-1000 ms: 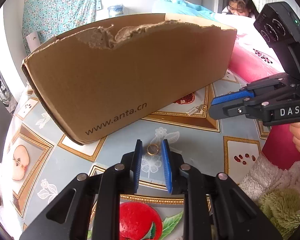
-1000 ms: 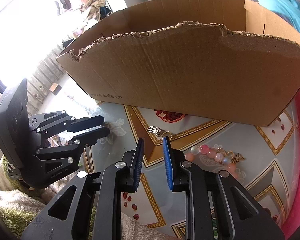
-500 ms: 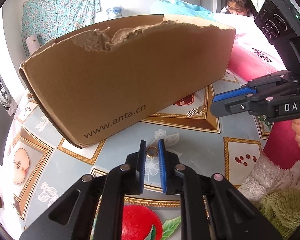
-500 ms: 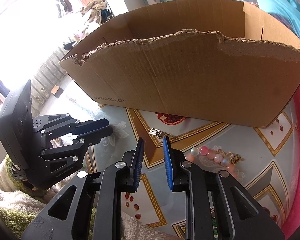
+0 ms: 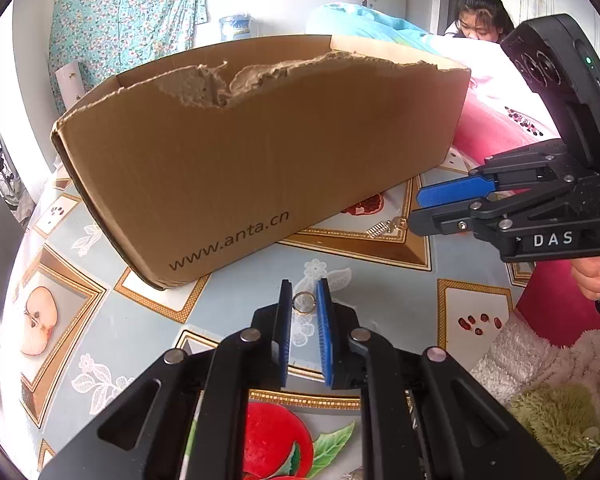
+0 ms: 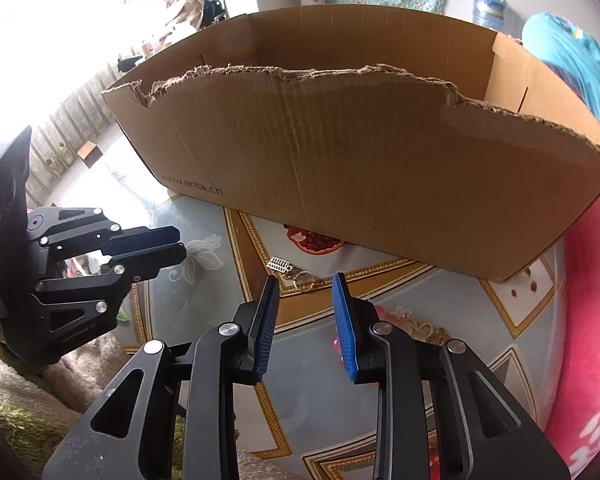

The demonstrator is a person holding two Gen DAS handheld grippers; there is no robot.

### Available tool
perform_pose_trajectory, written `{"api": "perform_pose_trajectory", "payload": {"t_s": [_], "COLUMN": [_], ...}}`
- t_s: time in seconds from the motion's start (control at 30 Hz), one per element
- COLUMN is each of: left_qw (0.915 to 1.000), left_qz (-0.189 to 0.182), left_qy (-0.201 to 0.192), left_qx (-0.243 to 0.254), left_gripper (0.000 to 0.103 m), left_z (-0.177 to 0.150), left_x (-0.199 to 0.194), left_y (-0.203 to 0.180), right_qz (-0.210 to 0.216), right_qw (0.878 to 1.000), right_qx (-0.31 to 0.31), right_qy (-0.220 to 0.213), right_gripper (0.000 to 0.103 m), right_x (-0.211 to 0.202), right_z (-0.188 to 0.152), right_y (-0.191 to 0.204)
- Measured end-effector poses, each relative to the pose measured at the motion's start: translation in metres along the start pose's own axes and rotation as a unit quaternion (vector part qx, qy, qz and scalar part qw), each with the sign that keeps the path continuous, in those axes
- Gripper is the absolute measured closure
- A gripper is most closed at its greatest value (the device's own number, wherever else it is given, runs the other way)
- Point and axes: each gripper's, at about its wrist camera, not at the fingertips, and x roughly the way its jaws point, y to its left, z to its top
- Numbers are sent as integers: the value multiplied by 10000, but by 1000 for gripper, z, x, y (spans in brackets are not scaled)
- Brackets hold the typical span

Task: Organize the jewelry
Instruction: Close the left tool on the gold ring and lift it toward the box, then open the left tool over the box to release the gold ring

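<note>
A small gold ring (image 5: 303, 303) stands pinched between the blue pads of my left gripper (image 5: 304, 300), just above the patterned tablecloth in front of the cardboard box (image 5: 260, 160). From the right wrist view the left gripper (image 6: 182, 248) shows side-on at the left, its ring hidden. My right gripper (image 6: 304, 284) hovers with its jaws opening over a silver charm with a gold loop (image 6: 292, 272) lying on the cloth; nothing is between the pads. The same charm (image 5: 388, 226) lies just off the right gripper (image 5: 414, 210) tips in the left wrist view.
The torn-rimmed box (image 6: 360, 180) fills the back of the table. A pale beaded bracelet (image 6: 414, 320) lies right of my right fingers, partly hidden. A pink blanket (image 6: 592, 300) borders the right, fluffy fabric (image 5: 540, 380) the near edge. A person (image 5: 480, 12) sits behind.
The left jaws have drawn in onto the gold ring. The right jaws have spread wider, and the right gripper has rolled slightly and come closer over the charm.
</note>
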Motion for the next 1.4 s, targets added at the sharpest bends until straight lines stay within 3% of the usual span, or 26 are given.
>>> {"api": "perform_pose_trajectory", "payload": {"t_s": [0.23, 0.47, 0.8, 1.1, 1.4], "left_qw": [10000, 9999, 9999, 9998, 9942], "left_qz": [-2, -6, 19, -14, -474], "left_qy": [-3, 0, -21, -165, -963], "left_qx": [-75, -114, -164, -114, -81], "left_gripper": [92, 92, 92, 92, 92], "left_z": [-1, -1, -2, 2, 42], "left_x": [0, 1, 0, -13, -74], "left_y": [1, 2, 2, -1, -8], "right_qz": [-171, -371, -280, -59, 358], "right_qw": [9998, 9993, 9996, 9995, 9921], "right_qx": [26, -56, 93, 125, 203], "right_qy": [73, 61, 28, -267, -1182], "right_gripper": [79, 92, 93, 93, 93], "right_x": [14, 24, 20, -24, -98], "right_z": [3, 7, 4, 4, 26], "right_y": [5, 15, 11, 2, -4]}}
